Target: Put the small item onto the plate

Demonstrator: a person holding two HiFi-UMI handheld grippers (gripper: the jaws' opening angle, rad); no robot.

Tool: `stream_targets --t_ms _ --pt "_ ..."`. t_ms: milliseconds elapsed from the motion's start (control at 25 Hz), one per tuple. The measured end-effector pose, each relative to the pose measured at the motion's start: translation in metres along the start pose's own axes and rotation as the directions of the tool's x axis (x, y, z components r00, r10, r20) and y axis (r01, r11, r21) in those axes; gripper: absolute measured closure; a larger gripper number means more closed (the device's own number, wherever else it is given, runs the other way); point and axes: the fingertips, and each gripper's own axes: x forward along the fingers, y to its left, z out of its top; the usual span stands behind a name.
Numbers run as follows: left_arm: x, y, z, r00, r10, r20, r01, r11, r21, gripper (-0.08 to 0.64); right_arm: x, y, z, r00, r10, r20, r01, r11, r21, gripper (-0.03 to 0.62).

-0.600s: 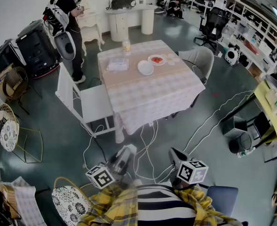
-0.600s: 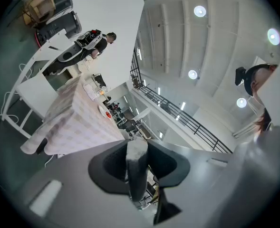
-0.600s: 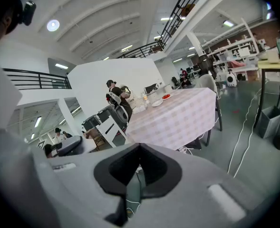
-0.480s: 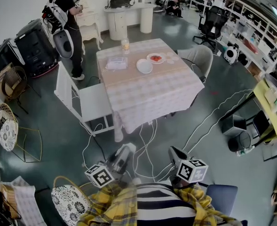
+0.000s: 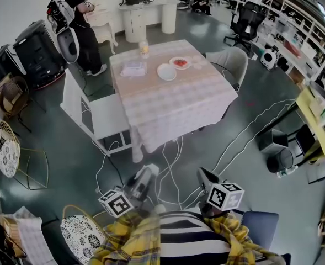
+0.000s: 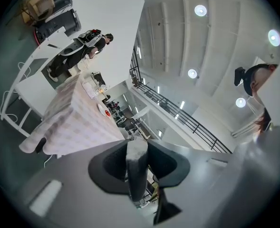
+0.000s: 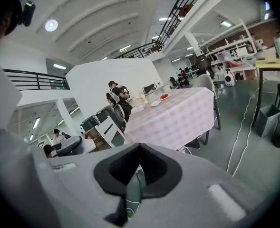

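Head view: left gripper (image 5: 149,172) and right gripper (image 5: 202,173) closed, empty; distant red item (image 5: 180,63), probably light and soft, so pinch its sides.

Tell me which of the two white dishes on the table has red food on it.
The small plate nearer the table's far right corner: red pieces lie on it. The larger white dish beside it shows only white.

1. On the square checked-cloth worktop (image 5: 179,101), a white round plate (image 5: 166,72) lies just before a small plate of red pieces (image 5: 180,63).
2. A flat white packet (image 5: 133,69) lies left of them, with a clear glass jar (image 5: 144,49) behind it.
3. A white wooden chair (image 5: 104,117) stands left of the worktop and a grey padded chair (image 5: 234,64) right.
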Motion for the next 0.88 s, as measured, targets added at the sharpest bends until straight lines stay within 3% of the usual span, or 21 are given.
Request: stream_targets --t_ms 440,880 --pt "0.011 0.003 0.001 1.000 -0.022 -0.011 0.022 1.000 0.004 0.470 0.005 -0.005 0.004 1.000 -0.013 -0.018 0.013 1.000 0.019 0.591" --pt "-0.007 0.026 0.013 0.999 -0.024 -0.048 0.024 1.000 0.001 0.471 0.037 0.020 -0.006 0.998 -0.016 -0.067 0.017 1.000 0.024 0.591"
